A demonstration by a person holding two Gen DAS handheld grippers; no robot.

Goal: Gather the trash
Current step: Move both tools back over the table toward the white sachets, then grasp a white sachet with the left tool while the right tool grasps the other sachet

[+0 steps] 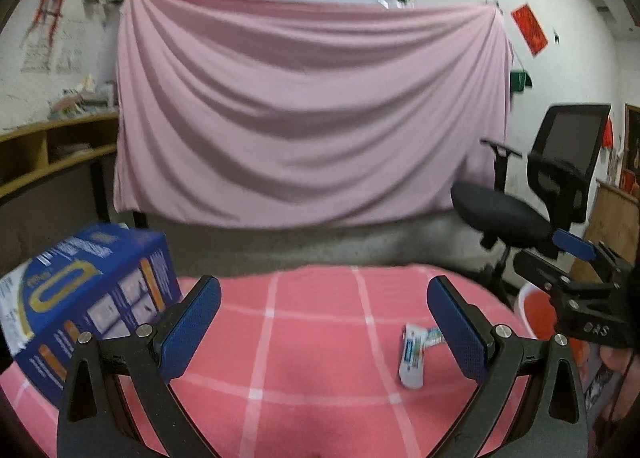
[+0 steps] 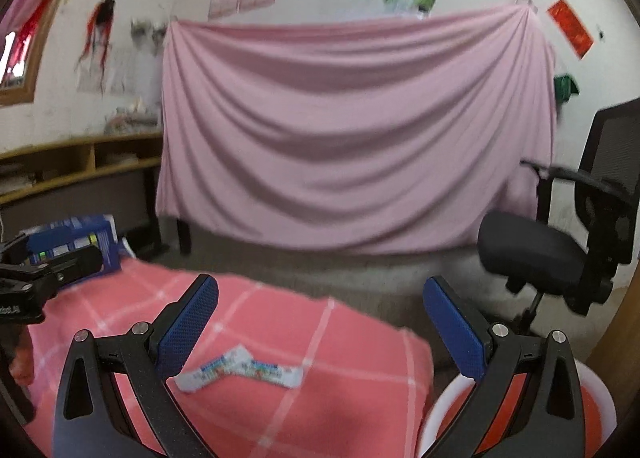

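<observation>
My tabletop point(image 1: 312, 338) wears a soft pink cloth crossed by pale check lines. In the left view its far edge curves across just beyond my fingertips. In the right view the cloth ends in a right-hand edge, and past that edge, low down, sits a round white-rimmed bin point(image 2: 600, 398) with a red inside. The same bin point(image 1: 532, 310) peeks in at the right of the left view, beside the tabletop's edge. Beyond the tabletop lie grey floor, a black office chair point(image 2: 560, 242) to the right, and a pink sheet point(image 1: 312, 110) hung over the wall.

My left claw point(image 1: 324, 322) is spread wide, its blue ribbed pads holding nothing. The wrapper point(image 1: 414, 354), a crumpled strip of white printed film, lies flat on the cloth just inside the right finger. A blue cardboard box point(image 1: 88, 298) sits tilted at the left edge, just beside the left finger.

My right claw point(image 2: 320, 322) is spread wide too and holds nothing. Seen from there, the wrapper point(image 2: 240, 372) lies bent in the middle on the cloth, close by the left finger, with open cloth between it and the right-hand edge. The box point(image 2: 76, 242) stands well off at the far left.
</observation>
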